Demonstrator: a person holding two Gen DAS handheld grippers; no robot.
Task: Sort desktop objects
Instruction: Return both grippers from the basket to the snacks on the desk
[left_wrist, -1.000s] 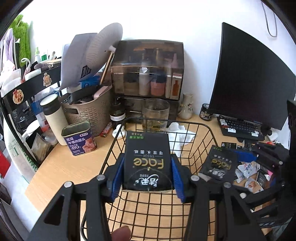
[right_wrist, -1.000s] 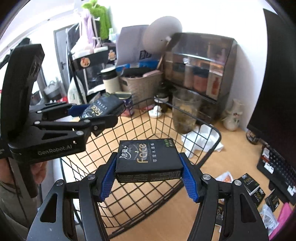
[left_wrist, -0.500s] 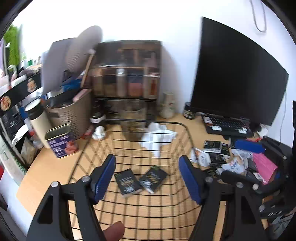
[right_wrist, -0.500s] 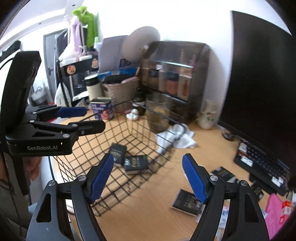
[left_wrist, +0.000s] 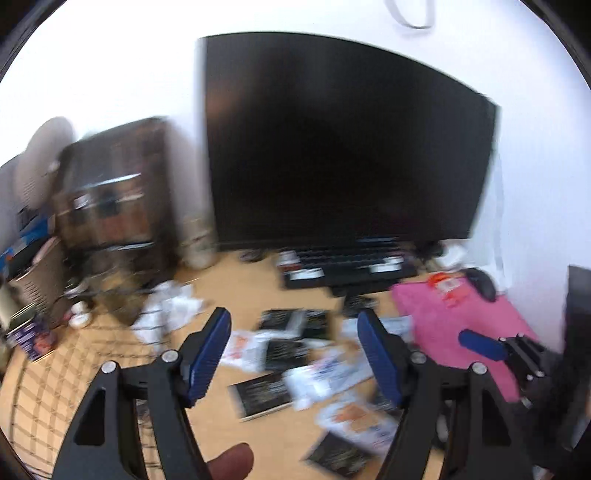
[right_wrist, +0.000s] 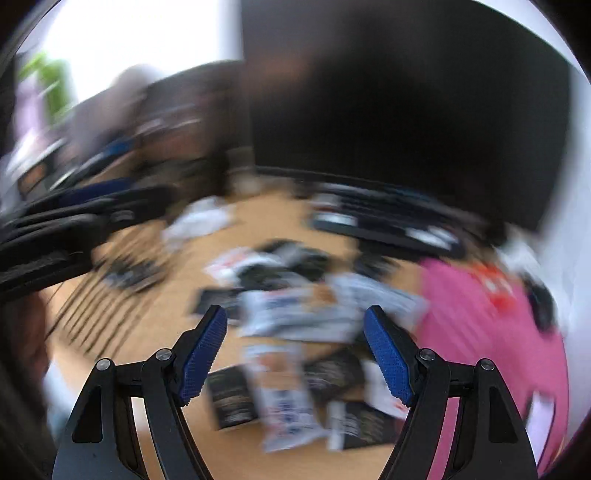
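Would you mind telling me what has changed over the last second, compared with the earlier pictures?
Both grippers let go of their black tissue packs, dropping them into the wire basket. The left gripper and right gripper, now open and empty, have swung right toward the loose packets beside the pink cloth. The monitor and keyboard stayed put.

A desk in someone's home

A big dark screen (left_wrist: 347, 147) is standing at 12 o'clock, a keyboard (left_wrist: 347, 267) lying under it on the wooden desk (left_wrist: 236, 284).
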